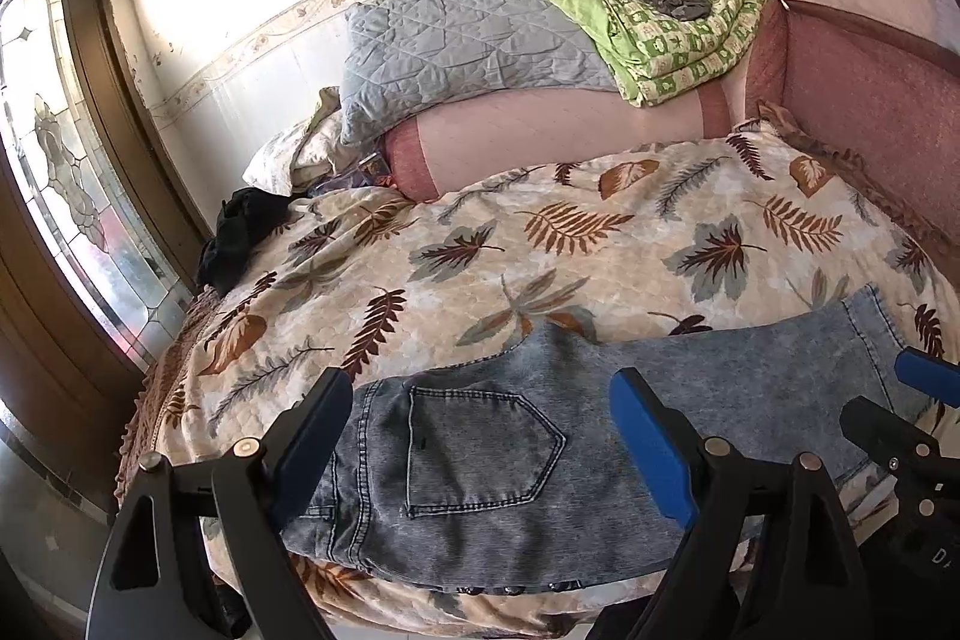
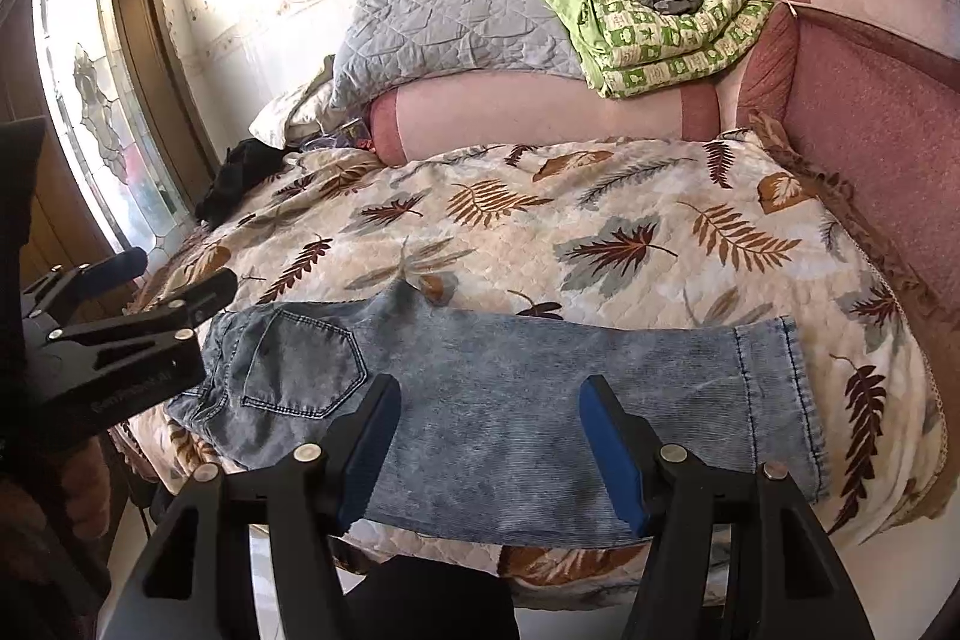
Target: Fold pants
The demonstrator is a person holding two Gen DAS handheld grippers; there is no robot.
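Denim pants [image 2: 510, 400] lie flat along the near edge of the bed [image 2: 600, 232], pocket end to my left, hem to my right. Both my left gripper [image 1: 480, 436] and right gripper [image 2: 489, 436] hover over them, fingers apart, gripping nothing.

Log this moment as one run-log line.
jeans: folded lengthwise, flat on bedspread | left gripper: open, over pocket end | right gripper: open, over leg | nothing held
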